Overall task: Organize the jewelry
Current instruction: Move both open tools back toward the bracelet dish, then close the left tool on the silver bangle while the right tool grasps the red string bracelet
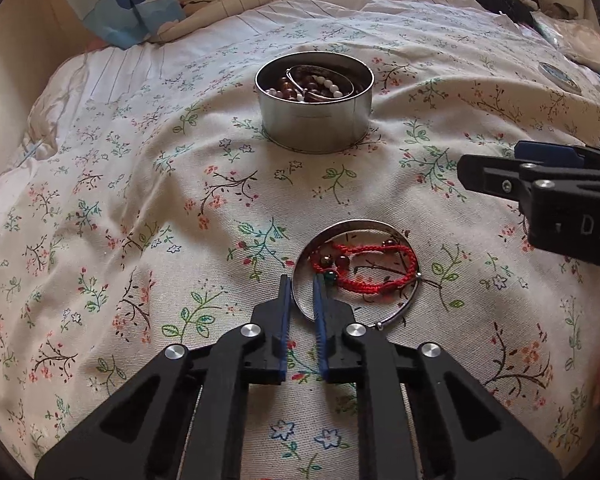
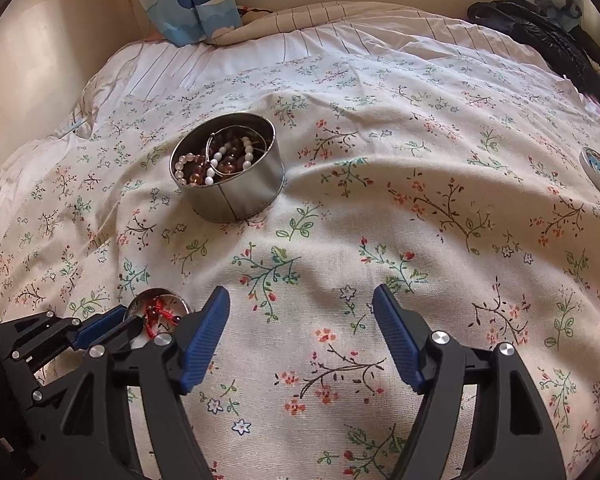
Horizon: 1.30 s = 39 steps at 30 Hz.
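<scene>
1. Tin (image 1: 315, 120), my landmark: already holds bead bracelets (image 1: 312, 86); that much is sorted.
2. Silver bangle (image 1: 356, 224) and red cord bracelet (image 1: 364, 266) lie on the bedspread (image 1: 140, 200), nearer me than the tin; still to store.
3. My left gripper (image 1: 301, 280): jaws closed on the bangle's near rim.
4. My right gripper (image 2: 301, 294): jaws spread, empty.

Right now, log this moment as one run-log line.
left gripper: shut on silver bangle | right gripper: open, empty | red cord bracelet: inside bangle, on bedspread | tin: holds bead bracelets
</scene>
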### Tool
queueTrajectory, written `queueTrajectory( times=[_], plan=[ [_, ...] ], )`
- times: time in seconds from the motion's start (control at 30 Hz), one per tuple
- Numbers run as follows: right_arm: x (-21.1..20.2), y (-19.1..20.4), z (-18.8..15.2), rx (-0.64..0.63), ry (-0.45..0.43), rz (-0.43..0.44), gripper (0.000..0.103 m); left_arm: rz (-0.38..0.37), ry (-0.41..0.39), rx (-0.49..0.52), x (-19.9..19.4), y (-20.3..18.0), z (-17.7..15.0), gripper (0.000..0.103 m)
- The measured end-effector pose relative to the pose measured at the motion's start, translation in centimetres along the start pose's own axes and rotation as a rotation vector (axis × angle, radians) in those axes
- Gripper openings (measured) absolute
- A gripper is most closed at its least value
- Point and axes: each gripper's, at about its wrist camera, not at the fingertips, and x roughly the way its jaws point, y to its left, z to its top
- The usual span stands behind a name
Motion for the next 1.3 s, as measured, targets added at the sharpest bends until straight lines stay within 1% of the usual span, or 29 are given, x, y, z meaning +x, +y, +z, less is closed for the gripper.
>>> queueTrajectory(
  times=[0.03, 0.1, 0.17, 0.23, 0.27, 0.37, 0.47, 0.53, 0.63, 0.73, 0.77, 0.8, 0.83, 0.9, 0.93, 1.0, 1.07, 1.1, 1.2, 1.3],
  plan=[
    [0.0, -0.2, 0.0, 0.007, -0.001, -0.003, 0.071, -0.031, 0.001, -0.024, -0.1, 0.3, 0.1, 0.003],
    [0.1, -0.7, 0.0, 0.026, 0.003, -0.008, 0.072, -0.132, -0.002, -0.114, -0.4, 1.9, 0.2, 0.003],
    [0.3, -1.0, 0.0, 0.040, 0.013, -0.012, 0.072, -0.191, -0.021, -0.204, -0.7, 3.6, 0.2, 0.003],
    [0.5, -1.0, -0.1, 0.039, 0.021, -0.008, 0.072, -0.268, -0.046, -0.303, -1.1, 5.5, 0.0, 0.003],
    [0.5, -0.7, -0.1, 0.029, 0.022, 0.002, 0.072, -0.288, -0.060, -0.346, -1.2, 6.4, 0.0, 0.003],
    [0.4, 1.4, -0.3, -0.050, 0.018, 0.071, 0.072, -0.325, -0.101, -0.446, -1.7, 8.3, -0.4, 0.003],
    [0.5, 4.5, -0.9, -0.172, 0.034, 0.147, 0.072, -0.313, -0.129, -0.498, -2.0, 9.3, -0.5, 0.003],
    [0.6, 6.2, -1.4, -0.246, 0.039, 0.175, 0.072, -0.312, -0.141, -0.525, -2.1, 10.0, -0.6, 0.003],
    [1.3, 7.7, -1.8, -0.303, 0.061, 0.183, 0.072, -0.314, -0.134, -0.540, -1.8, 10.3, -0.5, 0.003],
    [2.4, 8.0, -1.8, -0.307, 0.097, 0.187, 0.071, -0.312, -0.134, -0.527, -1.8, 10.0, -0.5, 0.004],
    [2.6, 8.0, -1.9, -0.306, 0.105, 0.192, 0.069, -0.306, -0.134, -0.518, -1.8, 9.8, -0.4, 0.004],
    [2.7, 7.9, -1.9, -0.306, 0.114, 0.190, 0.054, -0.298, -0.134, -0.508, -1.9, 9.6, -0.3, 0.004],
    [2.8, 7.8, -1.9, -0.304, 0.124, 0.180, 0.035, -0.293, -0.136, -0.500, -1.9, 9.5, -0.2, 0.003],
    [2.8, 7.3, -1.9, -0.284, 0.140, 0.187, 0.014, -0.284, -0.139, -0.489, -2.0, 9.2, -0.1, 0.003],
    [2.7, 7.0, -1.9, -0.269, 0.145, 0.195, 0.010, -0.273, -0.133, -0.479, -2.0, 9.1, -0.1, 0.003],
    [2.3, 6.6, -2.0, -0.256, 0.137, 0.186, 0.009, -0.248, -0.103, -0.463, -1.5, 8.8, -0.1, 0.003],
    [1.9, 6.3, -1.9, -0.241, 0.124, 0.178, 0.009, -0.251, -0.066, -0.459, -0.7, 8.7, -0.2, 0.003],
    [1.8, 6.0, -1.8, -0.229, 0.118, 0.174, 0.009, -0.239, -0.054, -0.452, -0.4, 8.6, -0.1, 0.003],
    [1.4, 5.0, -1.4, -0.184, 0.101, 0.178, 0.009, -0.197, -0.041, -0.408, 0.0, 8.0, 0.3, 0.004],
    [1.0, 4.0, -1.1, -0.139, 0.085, 0.184, 0.009, -0.131, -0.030, -0.335, 0.5, 6.8, 0.8, 0.004]
  ],
)
